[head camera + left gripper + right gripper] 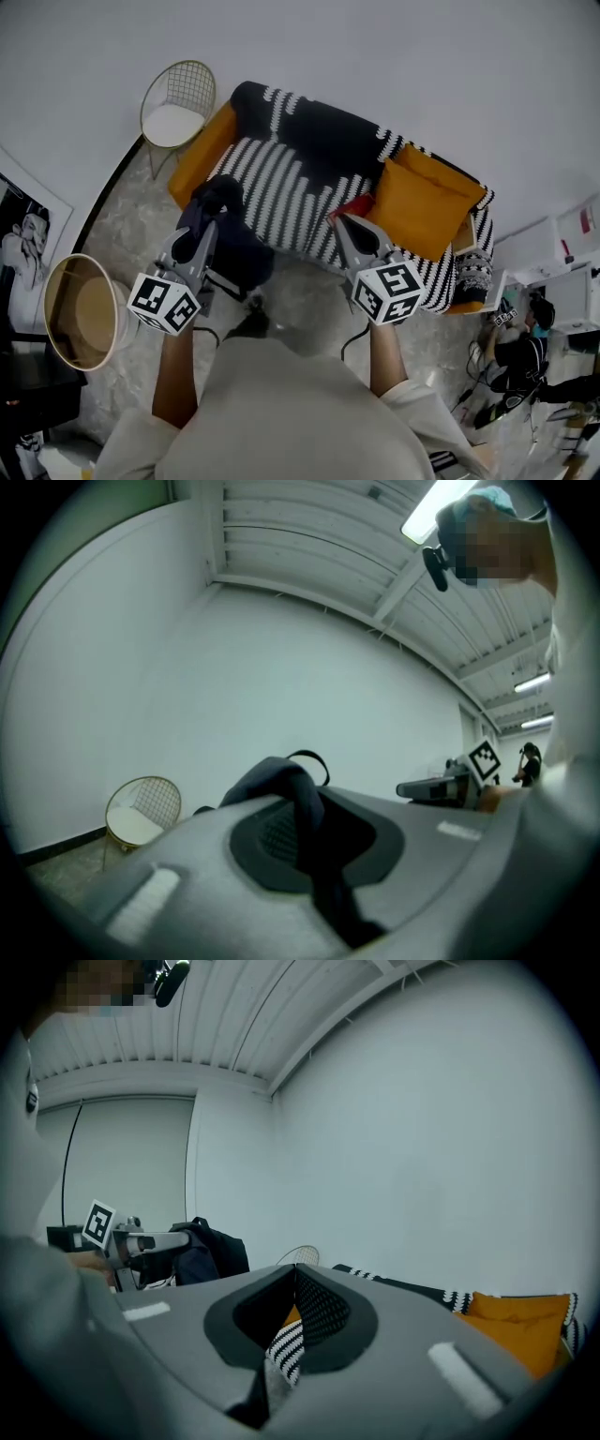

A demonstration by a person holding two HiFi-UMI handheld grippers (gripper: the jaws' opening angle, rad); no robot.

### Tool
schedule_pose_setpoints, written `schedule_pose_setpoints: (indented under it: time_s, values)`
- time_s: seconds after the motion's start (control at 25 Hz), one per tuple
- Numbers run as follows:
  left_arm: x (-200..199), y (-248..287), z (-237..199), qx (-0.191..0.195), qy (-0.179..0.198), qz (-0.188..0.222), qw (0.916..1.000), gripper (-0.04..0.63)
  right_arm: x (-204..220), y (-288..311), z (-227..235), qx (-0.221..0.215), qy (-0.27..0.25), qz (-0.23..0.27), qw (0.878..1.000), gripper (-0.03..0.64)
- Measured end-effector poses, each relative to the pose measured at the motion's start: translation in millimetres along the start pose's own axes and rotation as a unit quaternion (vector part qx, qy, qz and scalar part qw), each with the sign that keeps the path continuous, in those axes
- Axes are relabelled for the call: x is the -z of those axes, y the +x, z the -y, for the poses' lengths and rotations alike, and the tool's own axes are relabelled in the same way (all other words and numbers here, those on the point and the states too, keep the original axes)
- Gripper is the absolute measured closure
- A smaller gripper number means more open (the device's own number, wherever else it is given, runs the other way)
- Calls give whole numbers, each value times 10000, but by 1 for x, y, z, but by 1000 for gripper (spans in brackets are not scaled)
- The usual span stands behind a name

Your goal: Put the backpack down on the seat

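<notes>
My own pale shirt front [281, 412] fills the bottom of the head view at six o'clock, and both forearms reach out from it toward the sofa [202, 155].

My left claw [208, 230], at eleven o'clock, is clamped nearly closed on a dark strap of the backpack [234, 253]. The left gripper view shows that strap running between the jaws. The bag hangs below the claw at the front left corner of the sofa, beside its orange arm. I judge that the seat has not taken its weight yet.

My right claw [345, 223], at one o'clock, has its jaws together and holds nothing. In its own view only the striped throw [281, 187] shows behind the jaws.

The free part of the seat lies at twelve o'clock, between the orange arm and the orange cushion [427, 202] at two o'clock. To do this well I should carry the bag a little further toward twelve, so its bottom is fully over the stripes and not on the edge. Then I should lower it until the strap goes slack, and only then open the left claw. The bag looks soft and will likely slump, so I would lean it against the backrest. My right claw can steady it from one o'clock. The wire chair [178, 103], far out at eleven, is well apart and no concern.
</notes>
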State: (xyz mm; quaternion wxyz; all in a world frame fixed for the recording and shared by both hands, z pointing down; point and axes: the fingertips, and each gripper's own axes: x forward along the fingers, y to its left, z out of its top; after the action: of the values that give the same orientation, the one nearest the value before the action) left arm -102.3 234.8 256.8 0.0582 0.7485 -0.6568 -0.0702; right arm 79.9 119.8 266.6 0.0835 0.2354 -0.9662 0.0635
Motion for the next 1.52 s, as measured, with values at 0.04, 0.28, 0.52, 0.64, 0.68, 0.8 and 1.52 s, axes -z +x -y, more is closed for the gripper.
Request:
schedule_pose_setpoints:
  time_s: [0.04, 0.28, 0.52, 0.64, 0.68, 0.8, 1.52]
  values:
    - [0, 9, -8, 11, -4, -30, 10000, 584, -1, 11, 4, 6, -2, -32, 10000, 611]
    - [-4, 51, -59, -19, -40, -97, 9999, 583, -5, 70, 22, -1, -12, -269, 9996, 611]
    - [-4, 87, -102, -45, -139, -159, 9998, 583, -7, 117, 37, -43, -33, -479, 9988, 611]
    - [2, 101, -121, 23, -285, -200, 9994, 583, -4, 137, 43, 19, -21, -545, 9985, 611]
    - [3, 104, -127, 41, -327, -211, 9992, 584, -3, 143, 45, 43, -15, -569, 9984, 611]
    - [7, 119, -145, 79, -371, -268, 9989, 584, -2, 164, 54, 81, 26, -636, 9979, 611]
    - [27, 198, -220, 279, -520, -664, 9960, 583, -11, 242, 96, 463, 57, -756, 9960, 611]
